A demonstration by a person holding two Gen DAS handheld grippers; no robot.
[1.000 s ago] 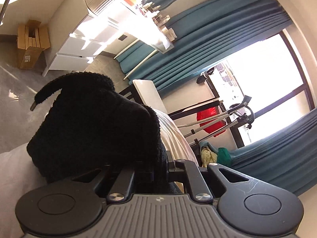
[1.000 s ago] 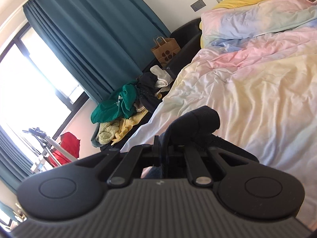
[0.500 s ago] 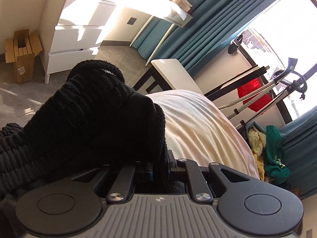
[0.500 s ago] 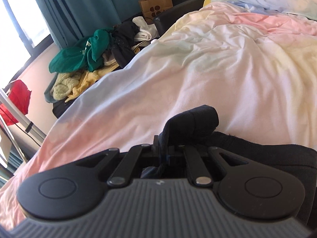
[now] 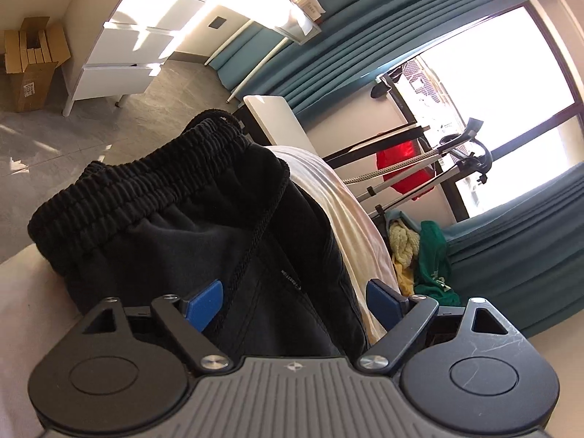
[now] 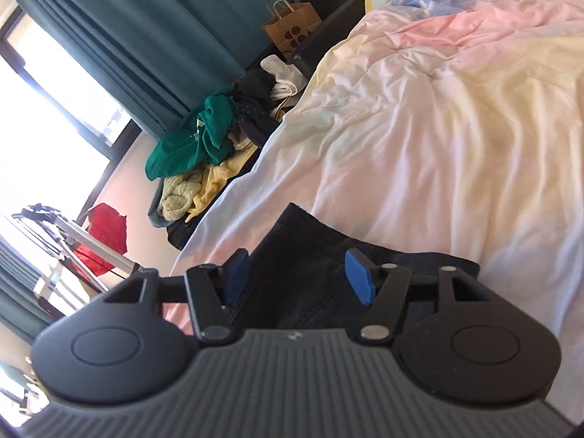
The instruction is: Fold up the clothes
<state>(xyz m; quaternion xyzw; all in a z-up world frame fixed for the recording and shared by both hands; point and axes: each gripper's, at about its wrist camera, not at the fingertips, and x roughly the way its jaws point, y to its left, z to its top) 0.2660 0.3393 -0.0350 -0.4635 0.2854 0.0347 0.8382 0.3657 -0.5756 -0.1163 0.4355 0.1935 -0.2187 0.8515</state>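
Black sweatpants lie on the bed, their ribbed elastic waistband and drawstring toward the bed's end. My left gripper is open just above them, blue pads spread, holding nothing. In the right wrist view the other end of the black pants lies flat on the pastel duvet. My right gripper is open over it, blue pads apart and empty.
A pile of clothes, green and yellow among them, sits beside the bed, with a paper bag behind. A white dresser, a cardboard box, a white chair and a drying rack with a red item stand by the teal curtains.
Both grippers were shut on the black pants and held them up; now both have opened and let go, and the pants lie on the bed.
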